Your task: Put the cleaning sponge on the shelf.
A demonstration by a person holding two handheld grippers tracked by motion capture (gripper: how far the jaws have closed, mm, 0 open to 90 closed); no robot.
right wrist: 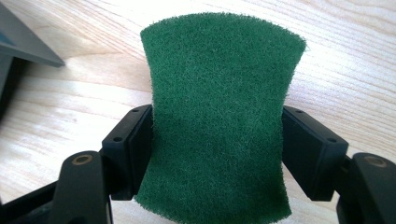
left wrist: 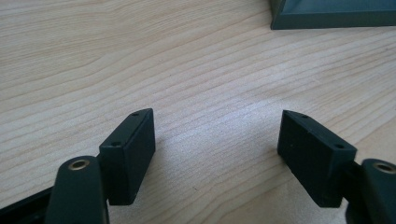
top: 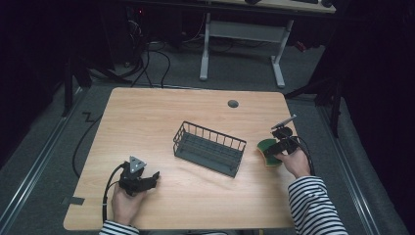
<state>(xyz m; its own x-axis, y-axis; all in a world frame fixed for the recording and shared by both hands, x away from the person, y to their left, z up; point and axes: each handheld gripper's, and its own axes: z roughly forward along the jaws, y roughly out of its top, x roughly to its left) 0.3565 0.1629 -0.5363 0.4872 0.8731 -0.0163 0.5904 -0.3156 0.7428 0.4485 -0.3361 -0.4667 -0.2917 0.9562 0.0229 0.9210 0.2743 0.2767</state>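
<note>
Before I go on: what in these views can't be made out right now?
- Sponge underside: right gripper view, hidden by its own green top.
- Whether the right gripper has lifted it: not clear from the high view.
- Wire basket floor: high view, too dark; left gripper view crops it to a corner.

The left hand (top: 125, 203) comes in from the bottom edge near the left and holds the left gripper (top: 152, 177) low, its jaws spread wide with a bare gap between them. The right hand (top: 296, 163) reaches in from the lower right in a striped sleeve (top: 313, 205). The right gripper (top: 272, 152) has its jaws pressed on both sides of a green sponge (right wrist: 219, 116).
</note>
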